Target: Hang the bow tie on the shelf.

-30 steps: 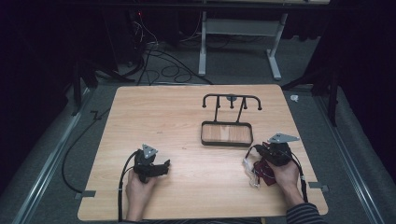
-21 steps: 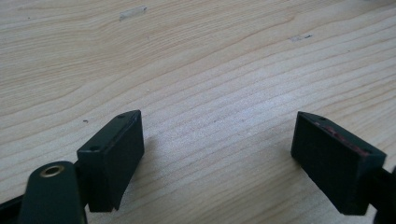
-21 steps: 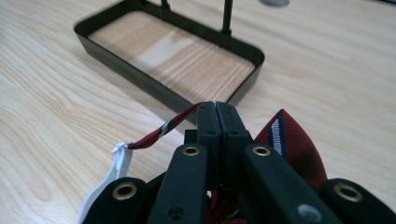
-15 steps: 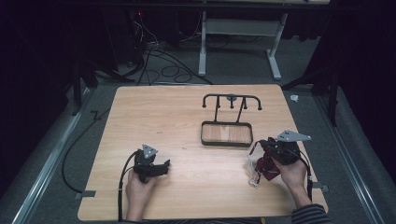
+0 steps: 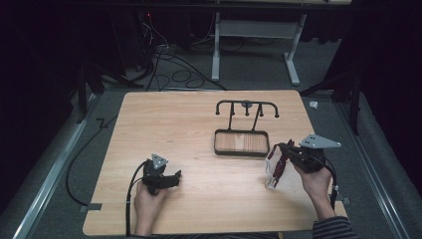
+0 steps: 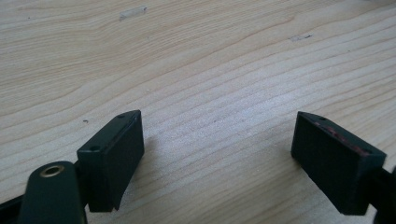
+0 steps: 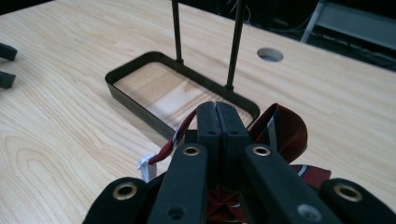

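The right hand-held gripper (image 5: 284, 149), at the lower right of the high view, has its jaws clamped together on a dark red striped strap (image 7: 280, 128). In the right gripper view the strap loops out on both sides of the closed pads (image 7: 218, 123); in the high view its free end hangs toward the table (image 5: 199, 124), ending in a white tag (image 5: 271, 183).

Handling, as judged: the strap is light, limp fabric that will swing. Grip a flat fold near the middle.

The black hanger stand (image 5: 242, 142) sits just left of the gripper.

The left hand-held gripper (image 5: 171, 178) rests low with jaws wide apart, holding nothing.
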Motion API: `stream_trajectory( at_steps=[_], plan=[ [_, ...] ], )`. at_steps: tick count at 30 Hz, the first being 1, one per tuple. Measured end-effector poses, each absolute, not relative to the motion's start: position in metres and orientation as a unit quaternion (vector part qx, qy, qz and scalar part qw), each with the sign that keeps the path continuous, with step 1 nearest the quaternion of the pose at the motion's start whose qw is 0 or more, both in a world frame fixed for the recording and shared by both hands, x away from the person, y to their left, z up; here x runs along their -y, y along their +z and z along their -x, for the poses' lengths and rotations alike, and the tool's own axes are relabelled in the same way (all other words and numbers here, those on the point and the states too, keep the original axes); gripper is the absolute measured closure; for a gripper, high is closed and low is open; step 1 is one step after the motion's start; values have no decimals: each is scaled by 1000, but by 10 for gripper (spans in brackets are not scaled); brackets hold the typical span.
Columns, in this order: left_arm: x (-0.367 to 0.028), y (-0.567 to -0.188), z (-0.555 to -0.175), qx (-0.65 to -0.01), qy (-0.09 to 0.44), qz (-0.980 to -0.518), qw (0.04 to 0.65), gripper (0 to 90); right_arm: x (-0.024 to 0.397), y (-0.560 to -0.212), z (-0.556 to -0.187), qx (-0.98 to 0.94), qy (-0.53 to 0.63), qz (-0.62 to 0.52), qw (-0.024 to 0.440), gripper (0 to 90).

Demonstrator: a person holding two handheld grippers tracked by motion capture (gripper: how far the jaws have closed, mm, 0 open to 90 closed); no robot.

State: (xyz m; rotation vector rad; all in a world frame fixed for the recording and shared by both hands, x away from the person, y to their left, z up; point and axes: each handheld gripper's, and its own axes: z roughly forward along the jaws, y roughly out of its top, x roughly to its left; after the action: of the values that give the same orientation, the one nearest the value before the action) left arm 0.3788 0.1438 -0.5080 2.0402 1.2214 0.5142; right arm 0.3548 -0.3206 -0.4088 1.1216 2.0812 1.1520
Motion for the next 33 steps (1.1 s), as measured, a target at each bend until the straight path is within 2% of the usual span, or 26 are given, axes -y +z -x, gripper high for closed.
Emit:
stream_trajectory(
  at_steps=[33],
  plan=[
    [-144,-508,-379,-471,198,-787,347,175,294,-372,-363,-765,453,-368,271,900]
  ],
)
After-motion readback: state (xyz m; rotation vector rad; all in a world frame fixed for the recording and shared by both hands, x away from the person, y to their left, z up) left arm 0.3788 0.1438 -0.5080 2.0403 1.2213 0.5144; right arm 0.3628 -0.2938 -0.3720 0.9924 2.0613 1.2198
